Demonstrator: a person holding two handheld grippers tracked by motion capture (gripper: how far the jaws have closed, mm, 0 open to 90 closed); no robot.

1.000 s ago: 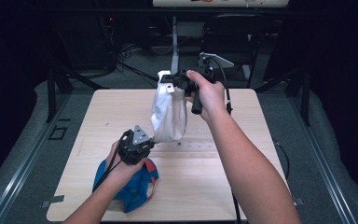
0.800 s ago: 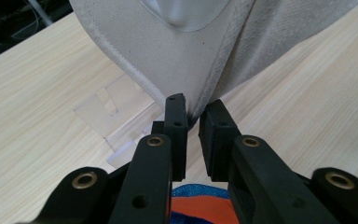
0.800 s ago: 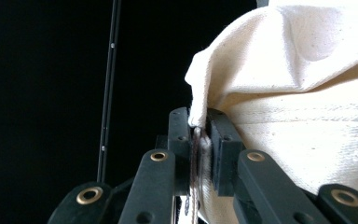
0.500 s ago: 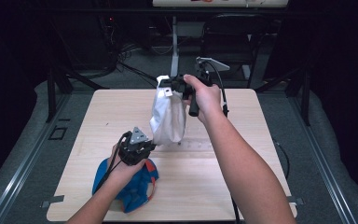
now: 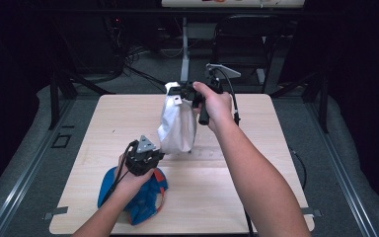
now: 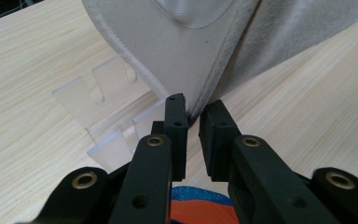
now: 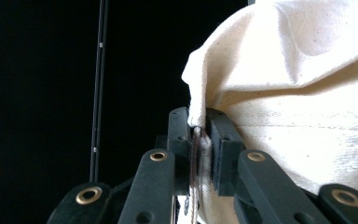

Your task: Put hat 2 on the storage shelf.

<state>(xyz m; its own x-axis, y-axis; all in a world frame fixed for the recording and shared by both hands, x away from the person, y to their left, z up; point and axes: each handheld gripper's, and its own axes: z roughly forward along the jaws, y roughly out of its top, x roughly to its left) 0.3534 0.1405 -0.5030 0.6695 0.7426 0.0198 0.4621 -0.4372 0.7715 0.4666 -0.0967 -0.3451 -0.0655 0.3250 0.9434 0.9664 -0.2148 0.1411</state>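
Slippage threatens the white cloth bag (image 5: 177,126), since the left gripper (image 6: 193,114) pinches only its lower corner while the right gripper (image 7: 197,123) clamps its top edge.

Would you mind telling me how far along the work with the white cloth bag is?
Done: white cloth bag lifted off the table. In hand: right gripper clamps its top edge, left gripper pinches a lower corner. Left: wherever it goes next; blue and orange bag lies untouched.

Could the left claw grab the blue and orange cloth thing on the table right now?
Probably not yet. The left claw is shut on a corner of the white cloth bag, so it is busy, though the blue and orange cloth bag lies just beneath that hand.
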